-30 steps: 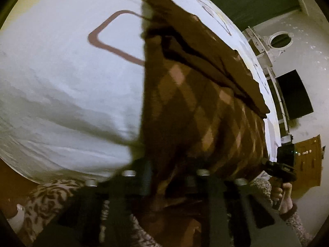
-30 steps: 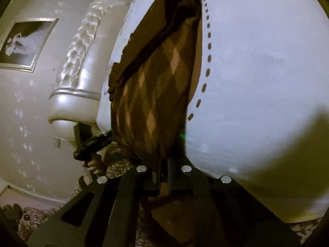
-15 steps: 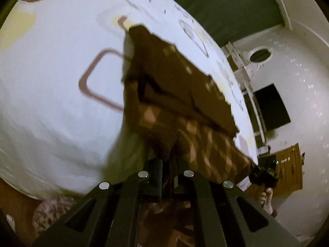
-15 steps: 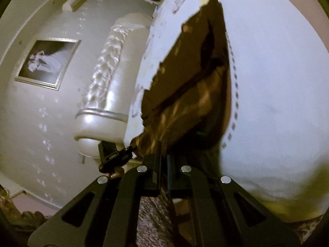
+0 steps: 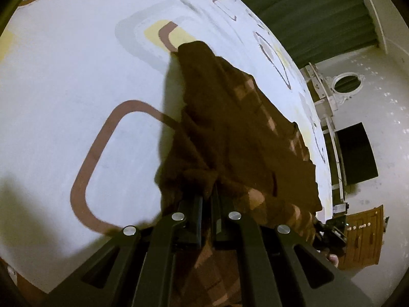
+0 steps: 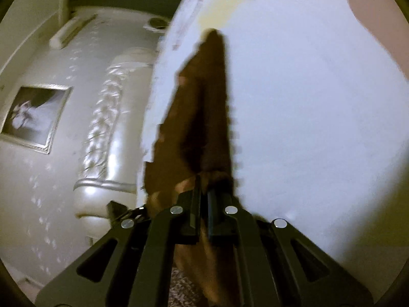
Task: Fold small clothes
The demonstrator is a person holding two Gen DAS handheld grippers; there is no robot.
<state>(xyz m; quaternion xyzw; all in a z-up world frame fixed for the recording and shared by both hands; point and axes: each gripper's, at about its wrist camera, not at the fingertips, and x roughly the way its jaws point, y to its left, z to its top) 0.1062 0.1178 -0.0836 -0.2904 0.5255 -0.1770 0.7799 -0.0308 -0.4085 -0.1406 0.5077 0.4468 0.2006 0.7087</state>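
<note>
A small brown garment with a tan diamond pattern (image 5: 245, 133) lies on a white bed sheet (image 5: 76, 76), stretching away from me. My left gripper (image 5: 207, 199) is shut on its near edge, with cloth bunched over the fingertips. My right gripper (image 6: 203, 189) is shut on another near edge of the same garment (image 6: 202, 117), which runs away as a narrow dark strip. The right gripper also shows at the lower right of the left wrist view (image 5: 329, 235). Part of the garment hangs below both grippers.
The sheet bears brown, yellow and grey rounded outlines (image 5: 102, 153). A padded white headboard (image 6: 107, 128) and a framed picture (image 6: 33, 117) are left of the bed. A green curtain (image 5: 319, 12), a wall and a wooden cabinet (image 5: 363, 235) lie beyond the bed's far side.
Both grippers have lifted the garment's near edge up and carried it forward over the bed. The diamond face has folded over, and the garment looks shorter and narrower.
</note>
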